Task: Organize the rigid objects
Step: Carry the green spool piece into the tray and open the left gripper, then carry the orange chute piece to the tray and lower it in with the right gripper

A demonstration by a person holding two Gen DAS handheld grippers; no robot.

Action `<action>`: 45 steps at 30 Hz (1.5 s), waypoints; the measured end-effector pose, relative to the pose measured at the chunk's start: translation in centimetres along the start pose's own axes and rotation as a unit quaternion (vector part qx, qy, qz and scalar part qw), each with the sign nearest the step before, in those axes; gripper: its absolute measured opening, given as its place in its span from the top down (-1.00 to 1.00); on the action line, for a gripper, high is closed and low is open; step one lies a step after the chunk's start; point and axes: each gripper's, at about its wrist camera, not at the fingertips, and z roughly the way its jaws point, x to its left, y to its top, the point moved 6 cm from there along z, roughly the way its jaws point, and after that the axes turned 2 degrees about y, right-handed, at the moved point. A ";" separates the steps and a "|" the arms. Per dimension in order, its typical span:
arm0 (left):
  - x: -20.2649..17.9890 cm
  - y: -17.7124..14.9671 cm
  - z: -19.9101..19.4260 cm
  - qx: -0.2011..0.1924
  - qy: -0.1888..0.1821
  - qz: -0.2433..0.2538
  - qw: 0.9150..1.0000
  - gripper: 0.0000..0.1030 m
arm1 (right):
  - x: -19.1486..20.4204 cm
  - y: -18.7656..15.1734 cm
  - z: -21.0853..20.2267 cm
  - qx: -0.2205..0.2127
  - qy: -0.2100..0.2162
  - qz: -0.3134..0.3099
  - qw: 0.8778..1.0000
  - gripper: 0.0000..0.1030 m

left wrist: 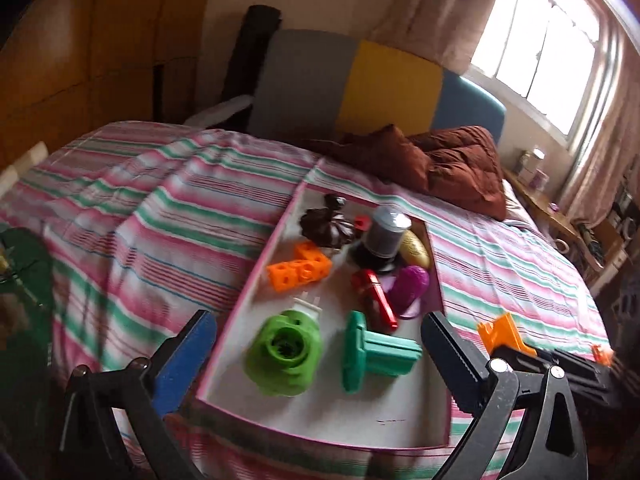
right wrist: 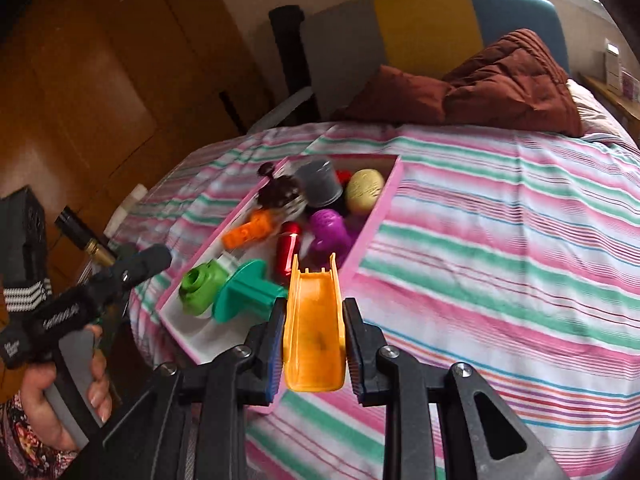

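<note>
Right fingers [right wrist: 314, 344] clamped on the orange channel piece [right wrist: 314, 328], left fingers [left wrist: 320, 356] spread wide with nothing in them.

So the orange piece sits squeezed between the two right pads, its long open trough running up past the fingertips and its far end over the near right corner of the pink-edged tray [right wrist: 374, 226] on the striped bed [right wrist: 500, 240]. In the left wrist view the tray [left wrist: 248, 288] lies between the two wide-open fingers, with the lime green part [left wrist: 286, 354] and the teal spool [left wrist: 374, 354] nearest them, not touched by either pad. Further back in the tray are the orange holed block [left wrist: 300, 270], red piece [left wrist: 374, 294], purple piece [left wrist: 408, 288], grey cylinder [left wrist: 386, 236] and yellow egg shape [left wrist: 416, 248]. A hand [right wrist: 60, 400] holds the left tool's handle.
</note>
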 end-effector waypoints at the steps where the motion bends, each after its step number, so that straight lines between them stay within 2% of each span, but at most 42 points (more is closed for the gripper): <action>1: 0.4 0.1 0.0 0.004 0.010 -0.003 1.000 -1.00 | 0.6 -0.2 0.3 0.006 0.006 -0.006 1.000 0.50; 4: 1.6 0.2 -0.1 0.010 0.041 -0.010 0.999 -1.00 | 2.4 -0.7 1.3 0.037 0.034 -0.026 0.998 0.50; 13: 3.5 0.4 -1.4 0.005 0.106 -0.005 0.994 -1.00 | 6.6 -2.1 4.8 0.118 0.061 -0.111 0.985 0.50; 19: 4.0 0.4 -2.2 -0.001 0.118 0.004 0.993 -1.00 | 6.9 -2.1 5.8 0.142 0.049 -0.134 0.980 0.50; 33: 4.6 0.1 -2.2 0.006 0.124 -0.002 0.992 -1.00 | 8.1 -2.6 6.2 0.160 0.039 -0.186 0.969 0.50; 40: 4.9 0.3 -2.5 0.003 0.130 -0.006 0.992 -1.00 | 8.2 -2.6 6.7 0.177 0.052 -0.210 0.960 0.50; 45: 4.9 0.4 -3.1 -0.004 0.134 -0.006 0.991 -1.00 | 8.3 -2.6 7.1 0.198 0.068 -0.237 0.949 0.50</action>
